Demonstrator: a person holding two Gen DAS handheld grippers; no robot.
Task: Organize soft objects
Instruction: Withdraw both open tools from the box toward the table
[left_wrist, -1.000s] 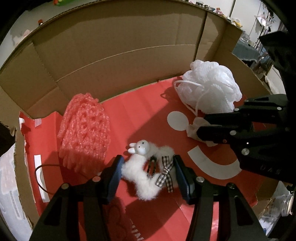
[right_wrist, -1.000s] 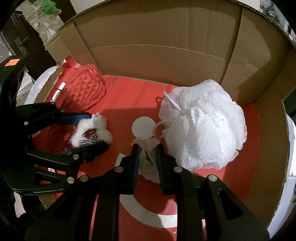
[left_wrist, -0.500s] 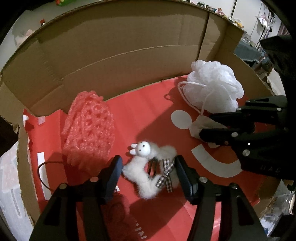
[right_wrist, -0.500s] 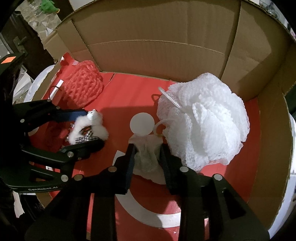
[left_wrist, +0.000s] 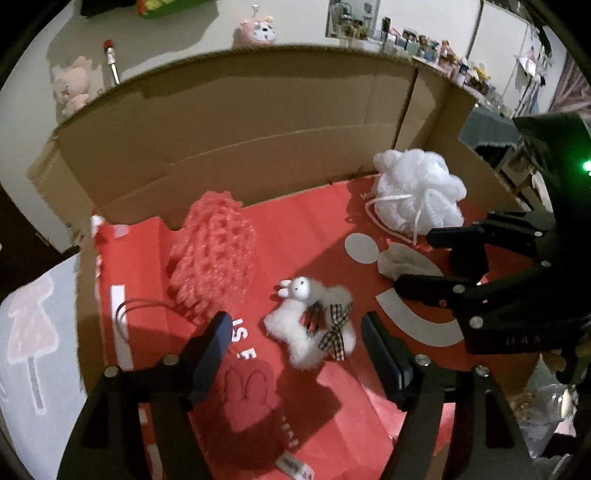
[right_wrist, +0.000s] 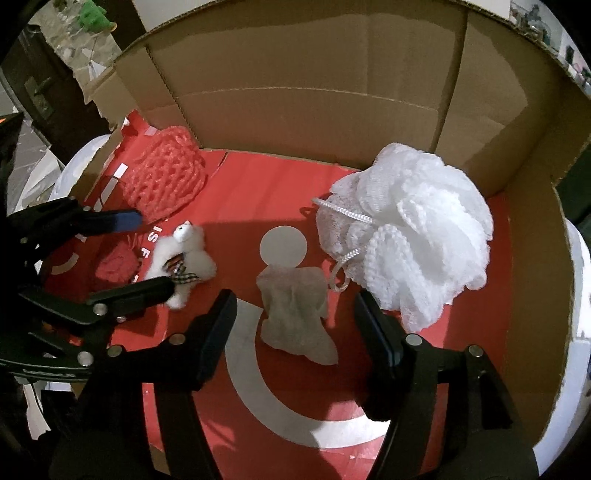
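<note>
A cardboard box (left_wrist: 258, 122) (right_wrist: 332, 66) with a red bag lining its floor holds the soft objects. A white plush alpaca with a checked bow (left_wrist: 310, 325) (right_wrist: 183, 254) lies between my left gripper's open fingers; the left gripper (left_wrist: 295, 347) (right_wrist: 146, 254) is open and raised above it. A small grey-white cloth pouch (right_wrist: 295, 306) (left_wrist: 402, 262) lies between the open fingers of my right gripper (right_wrist: 295, 325) (left_wrist: 424, 258). A white bath pouf (right_wrist: 410, 229) (left_wrist: 417, 195) sits to the right. A pink foam net (left_wrist: 210, 251) (right_wrist: 162, 181) sits at the left.
A small red plush piece (left_wrist: 251, 398) (right_wrist: 114, 266) lies on the red bag near my left fingers. The box walls rise on the far side and right. Outside the box are a pale patterned surface (left_wrist: 33, 332) and room clutter.
My right gripper has opened and let go of the cloth pouch, which now lies on the red bag. Both grippers have pulled back and up from the box floor.
</note>
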